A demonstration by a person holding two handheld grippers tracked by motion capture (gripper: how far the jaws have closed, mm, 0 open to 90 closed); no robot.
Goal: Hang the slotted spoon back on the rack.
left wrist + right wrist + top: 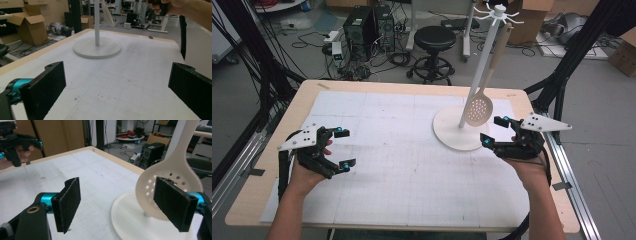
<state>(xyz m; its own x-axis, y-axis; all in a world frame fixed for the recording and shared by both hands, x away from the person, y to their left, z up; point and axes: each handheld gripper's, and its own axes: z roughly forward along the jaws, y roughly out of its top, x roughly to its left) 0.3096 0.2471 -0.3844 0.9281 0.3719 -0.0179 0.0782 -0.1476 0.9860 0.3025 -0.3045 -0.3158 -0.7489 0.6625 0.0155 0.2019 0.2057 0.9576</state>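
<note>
In the high view the spoon [479, 107] hangs from the stand [460, 134] just beside the wide-open, empty right gripper [494, 131], while the left gripper [343, 147], also wide, waits across the desk [302, 107]; the right gripper view shows the spoon [172, 173] behind one jaw.

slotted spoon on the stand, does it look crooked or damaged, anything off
Nothing stands out. The slotted spoon hangs whole from a hook on the white stand, its bowl just above the round base. The right gripper is open beside it, not touching.
</note>
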